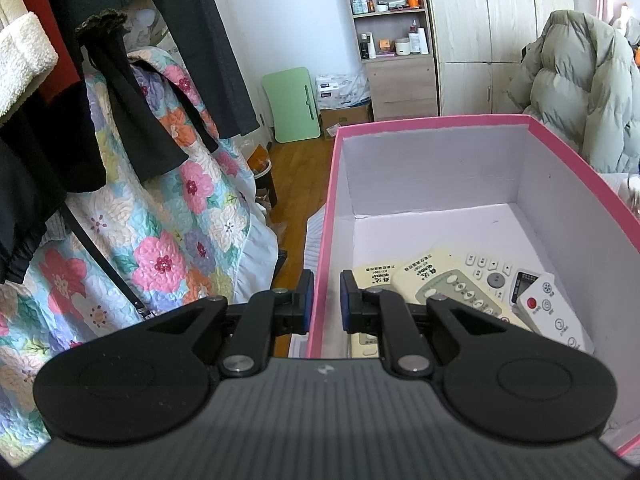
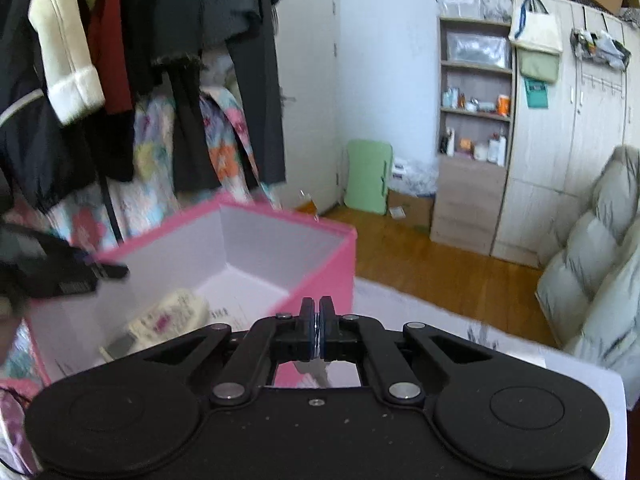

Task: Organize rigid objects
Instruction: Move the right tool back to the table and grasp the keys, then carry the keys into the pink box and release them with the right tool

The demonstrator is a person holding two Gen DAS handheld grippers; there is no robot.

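A pink box (image 1: 432, 125) with a white inside holds several remote controls: two cream ones (image 1: 436, 276) and a small white one (image 1: 554, 312) with a red button. My left gripper (image 1: 323, 300) straddles the box's left wall, one finger outside and one inside, jaws a wall's width apart. In the right wrist view the pink box (image 2: 336, 268) sits ahead to the left with a cream remote (image 2: 168, 320) inside. My right gripper (image 2: 319, 328) is shut on a thin flat grey-white object that shows below the pads. The left gripper's body (image 2: 52, 276) shows at the box's left rim.
Dark clothes (image 1: 132, 80) and a floral quilt (image 1: 160, 220) hang at the left. A shelf unit (image 1: 390, 40) and wardrobe (image 1: 492, 32) stand at the back wall. A grey puffer coat (image 1: 576, 92) lies at the right. A green folding board (image 1: 292, 106) leans on the wall.
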